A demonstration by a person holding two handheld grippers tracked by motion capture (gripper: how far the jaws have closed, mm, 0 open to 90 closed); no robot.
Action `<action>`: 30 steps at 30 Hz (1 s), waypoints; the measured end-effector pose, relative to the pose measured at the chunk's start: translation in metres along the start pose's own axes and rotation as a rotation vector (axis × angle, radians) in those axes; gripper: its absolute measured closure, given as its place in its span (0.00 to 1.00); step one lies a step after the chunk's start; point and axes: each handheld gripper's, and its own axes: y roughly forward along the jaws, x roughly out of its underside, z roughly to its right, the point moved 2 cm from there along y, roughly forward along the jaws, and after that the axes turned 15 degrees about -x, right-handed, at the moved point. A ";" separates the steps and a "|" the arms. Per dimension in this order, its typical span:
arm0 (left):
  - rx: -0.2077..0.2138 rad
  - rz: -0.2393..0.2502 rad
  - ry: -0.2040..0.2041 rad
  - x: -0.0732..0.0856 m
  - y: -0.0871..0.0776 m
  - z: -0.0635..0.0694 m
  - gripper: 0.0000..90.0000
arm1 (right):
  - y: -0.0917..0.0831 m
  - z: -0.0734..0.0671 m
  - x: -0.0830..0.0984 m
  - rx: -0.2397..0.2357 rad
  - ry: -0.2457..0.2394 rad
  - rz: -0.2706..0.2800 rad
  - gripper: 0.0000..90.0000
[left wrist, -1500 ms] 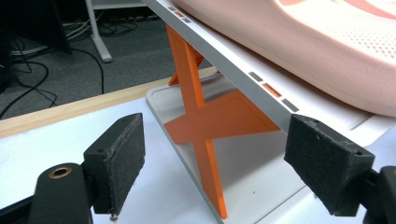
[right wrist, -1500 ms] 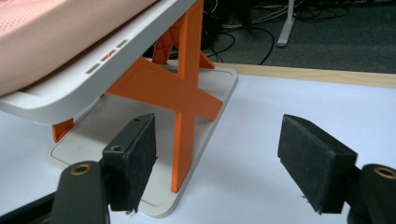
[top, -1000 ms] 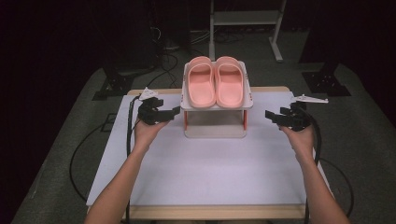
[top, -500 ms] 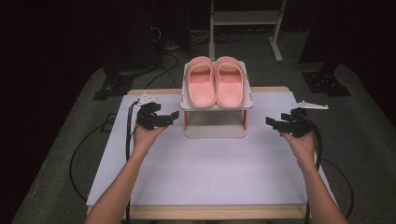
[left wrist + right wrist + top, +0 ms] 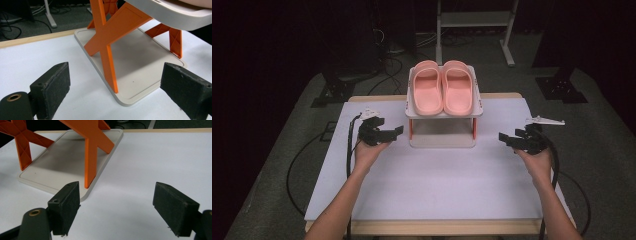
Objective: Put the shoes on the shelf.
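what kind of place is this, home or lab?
Probably a lab or recording studio: a white-covered table in a dark room, cables on the floor, equipment stands behind, and slippers staged on a small rack.

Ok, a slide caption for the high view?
Both open grippers, left gripper and right gripper, flank a small rack holding pink slippers.

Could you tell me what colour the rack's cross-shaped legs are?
Orange legs, clearest in the left gripper view.
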 end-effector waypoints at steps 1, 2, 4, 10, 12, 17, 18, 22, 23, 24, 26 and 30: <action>0.000 0.000 -0.001 0.001 0.000 0.000 0.09 | 0.000 0.000 0.001 -0.002 0.008 0.001 0.24; 0.001 -0.003 -0.003 0.002 -0.001 0.000 0.09 | 0.000 0.000 0.002 -0.002 0.004 0.002 0.24; 0.000 -0.002 -0.002 0.005 -0.001 0.001 0.09 | 0.000 0.001 0.005 -0.004 0.000 -0.002 0.24; -0.001 -0.008 -0.002 0.012 -0.002 0.002 0.09 | 0.000 0.000 0.014 -0.003 0.009 -0.009 0.23; -0.001 -0.010 -0.001 0.016 -0.002 0.002 0.09 | 0.000 0.001 0.017 -0.004 0.007 -0.011 0.23; 0.003 -0.017 -0.004 0.024 -0.002 0.003 0.09 | -0.002 0.001 0.022 -0.004 0.007 -0.012 0.23; 0.002 -0.019 -0.002 0.025 -0.002 0.003 0.09 | -0.002 0.001 0.023 -0.005 0.007 -0.013 0.23; 0.006 -0.024 -0.003 0.030 -0.003 0.003 0.09 | -0.004 0.001 0.027 -0.003 0.011 -0.012 0.23; 0.006 -0.019 -0.003 0.031 -0.003 0.003 0.09 | -0.004 0.001 0.028 -0.004 0.006 -0.011 0.23; 0.007 -0.020 0.000 0.032 -0.003 0.003 0.09 | -0.004 0.000 0.029 -0.001 0.008 -0.013 0.23; 0.007 -0.020 0.000 0.035 -0.004 0.004 0.09 | -0.005 0.000 0.031 -0.004 0.009 -0.013 0.23; 0.018 -0.016 -0.008 0.040 -0.006 0.003 0.09 | -0.007 -0.001 0.036 -0.003 0.000 -0.012 0.23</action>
